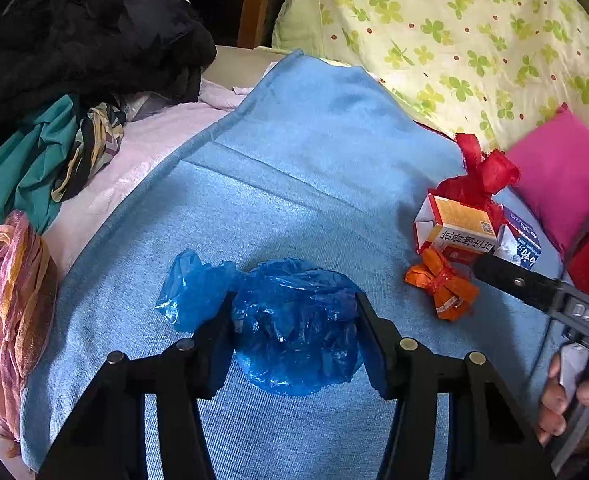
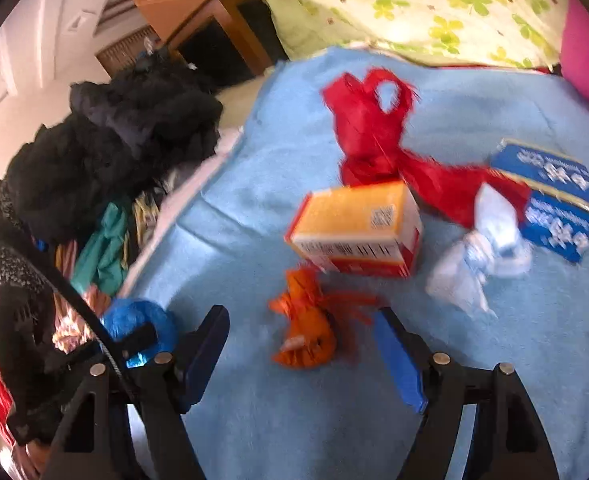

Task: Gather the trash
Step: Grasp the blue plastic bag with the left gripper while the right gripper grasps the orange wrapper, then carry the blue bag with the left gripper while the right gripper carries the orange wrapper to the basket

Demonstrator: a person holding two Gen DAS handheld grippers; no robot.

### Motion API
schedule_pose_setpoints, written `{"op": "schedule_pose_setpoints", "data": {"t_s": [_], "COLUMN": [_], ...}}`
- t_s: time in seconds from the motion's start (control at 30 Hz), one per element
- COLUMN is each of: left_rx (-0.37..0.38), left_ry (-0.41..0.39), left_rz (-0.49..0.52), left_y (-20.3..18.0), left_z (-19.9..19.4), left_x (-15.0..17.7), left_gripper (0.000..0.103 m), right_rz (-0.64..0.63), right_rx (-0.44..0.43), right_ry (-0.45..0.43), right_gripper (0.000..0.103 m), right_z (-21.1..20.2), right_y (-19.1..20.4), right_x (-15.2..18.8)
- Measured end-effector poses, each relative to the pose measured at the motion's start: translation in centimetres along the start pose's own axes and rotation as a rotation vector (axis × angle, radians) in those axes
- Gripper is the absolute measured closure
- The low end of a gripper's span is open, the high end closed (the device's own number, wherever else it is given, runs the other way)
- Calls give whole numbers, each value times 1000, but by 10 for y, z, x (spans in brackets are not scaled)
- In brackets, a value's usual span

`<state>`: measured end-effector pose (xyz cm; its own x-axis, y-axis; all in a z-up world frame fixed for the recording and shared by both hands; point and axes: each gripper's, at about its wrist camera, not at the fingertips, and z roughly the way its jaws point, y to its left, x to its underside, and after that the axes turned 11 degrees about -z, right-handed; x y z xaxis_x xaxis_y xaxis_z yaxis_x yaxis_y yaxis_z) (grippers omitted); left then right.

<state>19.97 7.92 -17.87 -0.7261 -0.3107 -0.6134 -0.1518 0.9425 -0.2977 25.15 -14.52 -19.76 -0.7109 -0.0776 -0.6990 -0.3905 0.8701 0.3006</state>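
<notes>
Currently we hold the left gripper (image 1: 294,332) with its jaws pressed against both sides of the crumpled blue plastic bag (image 1: 294,320), which lies on the blue blanket (image 1: 314,160). The right gripper (image 2: 300,344) stands spread, with the orange wrapper (image 2: 306,332) lying between its fingers but not yet pinched. We judge the pickup step to be in hand. The next move calls for closing the right jaws on the wrapper. The orange box (image 2: 358,228), red bag (image 2: 378,136) and white tissue (image 2: 478,248) remain further off.
</notes>
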Motion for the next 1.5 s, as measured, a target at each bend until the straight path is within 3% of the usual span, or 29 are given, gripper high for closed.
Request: {"op": "schedule_pose_setpoints", "data": {"t_s": [0.07,0.13,0.2,0.3,0.73,0.93,1.23,1.5], "left_rx": [0,0,6,8,36,61,98,114], "left_ry": [-4,-8,-13,-39,-176,-243,-318,-345], "left_rz": [17,45,68,104,287,364,457,529], "left_y": [-3,-8,-13,-19,-79,-120,-175,-213], "left_z": [0,-1,-2,-8,-64,-105,-153,-176], "left_x": [1,2,4,6,31,37,50,64], "left_gripper": [46,46,46,46,46,46,46,46], "right_rz": [-56,-91,-114,-134,-89,-66,-60,-17], "right_rx": [27,44,62,73,68,129,299,343], "right_ry": [1,31,84,88,-143,-251,-408,-495], "right_gripper": [31,51,64,74,75,75,75,75], "right_z": [12,26,46,54,-76,-144,-240,-292], "right_y": [8,13,14,14,16,7,-13,-30], "right_x": [-3,-4,0,5,-2,14,47,66]}}
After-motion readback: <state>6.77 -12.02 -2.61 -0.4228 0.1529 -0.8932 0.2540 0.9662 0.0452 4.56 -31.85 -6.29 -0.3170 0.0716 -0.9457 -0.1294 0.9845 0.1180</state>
